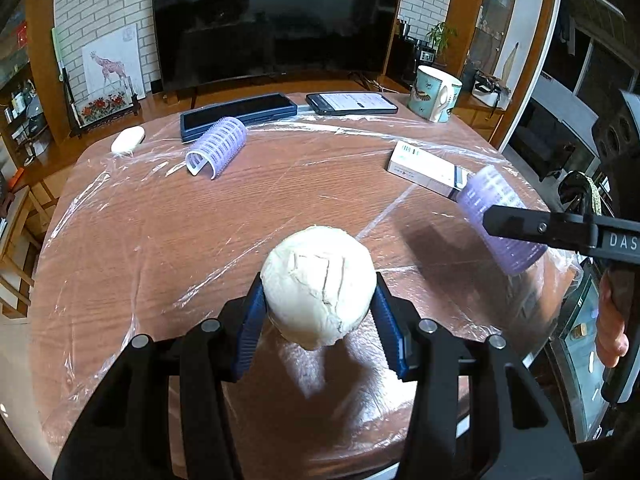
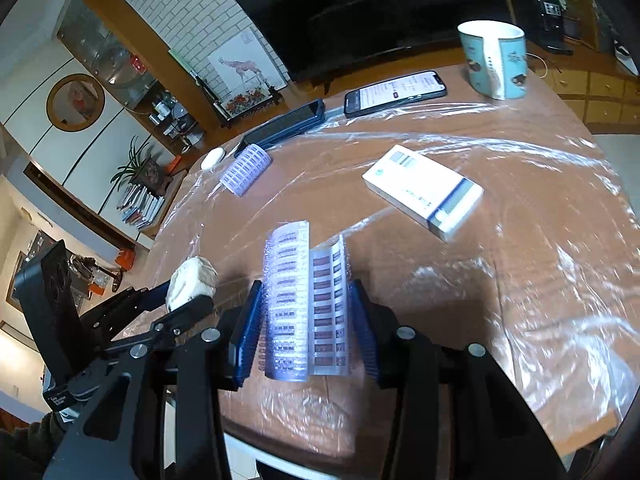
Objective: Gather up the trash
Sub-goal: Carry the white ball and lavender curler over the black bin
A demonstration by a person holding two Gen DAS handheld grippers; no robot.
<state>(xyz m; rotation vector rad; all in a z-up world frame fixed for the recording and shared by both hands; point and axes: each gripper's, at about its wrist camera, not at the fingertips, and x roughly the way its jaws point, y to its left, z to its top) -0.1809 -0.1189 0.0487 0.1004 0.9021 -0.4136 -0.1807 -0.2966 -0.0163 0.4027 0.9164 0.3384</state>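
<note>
Crumpled paper ball sat clamped in the left gripper jaws, a purple hair roller pinched in the right gripper; both wanted steady grip while lifted clear of the bench.

Both fisheye views are evenly bright, with straight lines bending strongly toward dark, vignetted corners. Daylight glares white off the crinkled clear plastic film covering the brown wooden table. The crumpled white paper ball casts a soft shadow beneath itself. The split lilac plastic hair roller looks motion-blurred, while the large black television screen shows dim reflections.
</note>
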